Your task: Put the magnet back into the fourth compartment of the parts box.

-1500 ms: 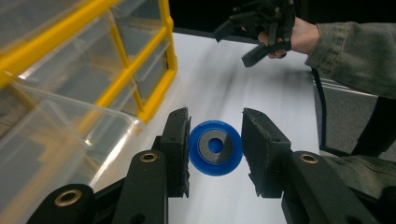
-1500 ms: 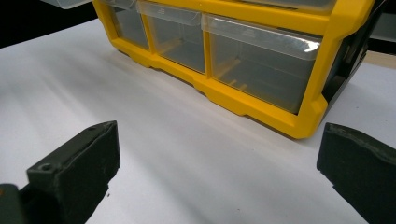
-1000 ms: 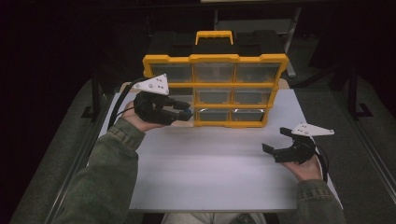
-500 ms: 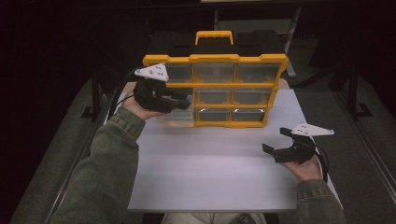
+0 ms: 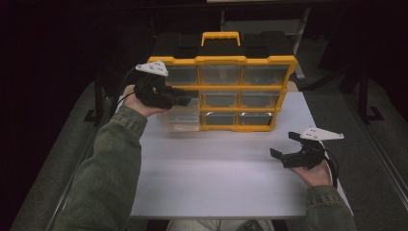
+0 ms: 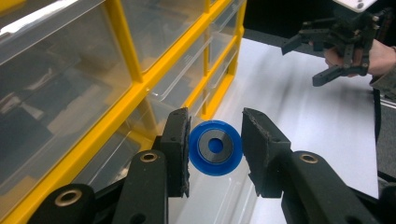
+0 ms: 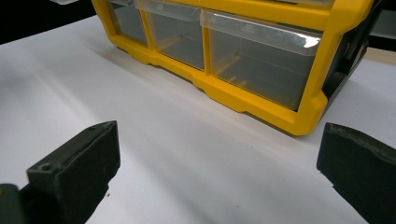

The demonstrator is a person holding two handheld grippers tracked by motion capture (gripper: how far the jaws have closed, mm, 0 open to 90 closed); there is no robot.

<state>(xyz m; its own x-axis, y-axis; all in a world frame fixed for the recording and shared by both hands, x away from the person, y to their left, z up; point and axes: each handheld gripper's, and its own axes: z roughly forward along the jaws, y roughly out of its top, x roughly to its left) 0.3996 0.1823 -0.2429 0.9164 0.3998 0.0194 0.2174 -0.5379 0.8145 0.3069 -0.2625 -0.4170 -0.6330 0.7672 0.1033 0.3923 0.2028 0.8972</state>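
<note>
A yellow drawer cabinet (image 5: pixel 221 60) with clear drawers stands at the back of the white table (image 5: pixel 216 187). Its bottom-left drawer (image 5: pixel 179 120) is pulled out. My left gripper (image 5: pixel 186 100) hovers above that drawer, against the cabinet's left column. In the left gripper view, my left gripper (image 6: pixel 215 148) is shut on a small blue disc (image 6: pixel 222 163) with a grey ring and centre hole; the yellow frame (image 6: pixel 126 60) runs past on the left. My right gripper (image 5: pixel 284 144) rests open near the table's right edge, nothing between its jaws. In the right gripper view, my right gripper (image 7: pixel 217 154) faces the cabinet's lower corner (image 7: pixel 261 100).
A black box with a yellow handle (image 5: pixel 220 37) sits on top of the cabinet. Open white table surface lies between the cabinet front and the person's sleeves. The right hand's gripper (image 6: pixel 301 63) appears far off in the left gripper view. Dark floor surrounds the table.
My left gripper has risen and drawn slightly left along the cabinet's left column, still holding the blue disc. The right gripper has stayed put.
</note>
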